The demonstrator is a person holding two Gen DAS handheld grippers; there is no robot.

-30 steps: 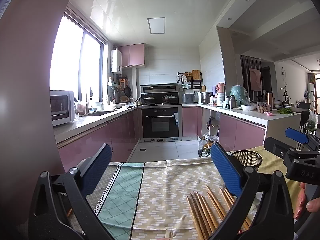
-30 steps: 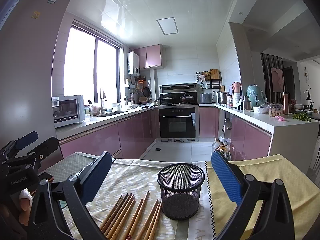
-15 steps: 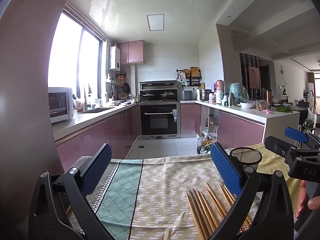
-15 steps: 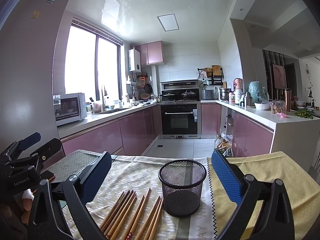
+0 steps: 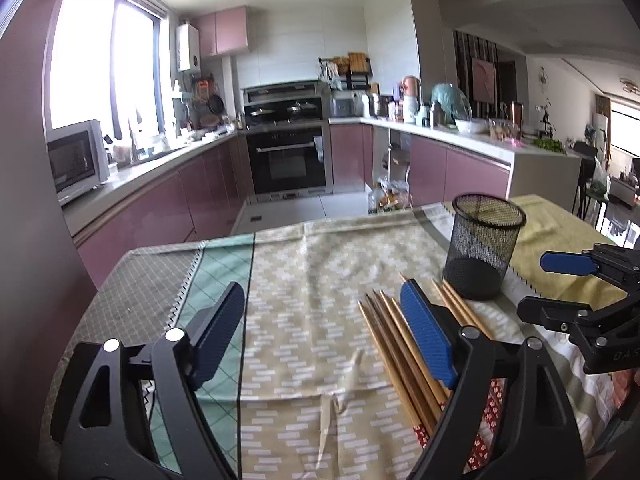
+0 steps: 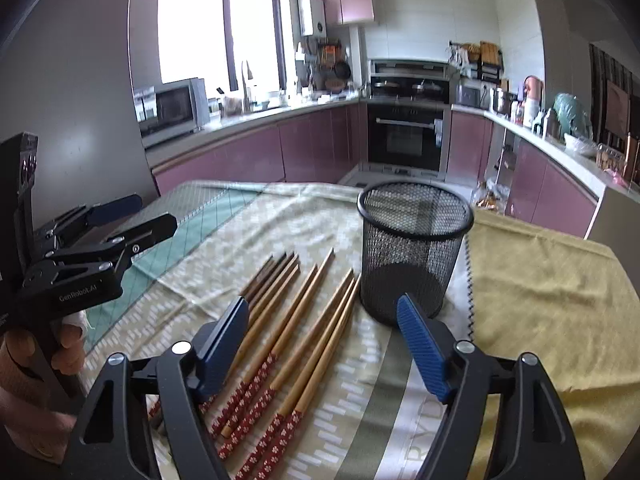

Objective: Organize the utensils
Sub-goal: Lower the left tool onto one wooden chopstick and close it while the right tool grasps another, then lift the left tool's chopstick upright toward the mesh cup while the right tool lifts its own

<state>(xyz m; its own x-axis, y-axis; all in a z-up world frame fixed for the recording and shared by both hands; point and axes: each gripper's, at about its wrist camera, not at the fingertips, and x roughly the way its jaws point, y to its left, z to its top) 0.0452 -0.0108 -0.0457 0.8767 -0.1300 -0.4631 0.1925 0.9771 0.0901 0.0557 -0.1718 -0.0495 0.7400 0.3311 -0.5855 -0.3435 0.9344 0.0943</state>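
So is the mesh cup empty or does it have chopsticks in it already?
Empty. The mesh cup stands upright, nothing inside; the chopsticks lie on the cloth beside it.

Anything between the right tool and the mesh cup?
Nothing stands between them. In the right wrist view the right tool hangs open over the chopsticks, with only bare cloth before the mesh cup.

1. Matt wood is being shown by the chopsticks, with red patterned ends.
2. Black wire mesh is being shown by the cup.
3. Woven cloth is being seen over the table.
4. Ribbed blue pads are being carried on matt black plastic.
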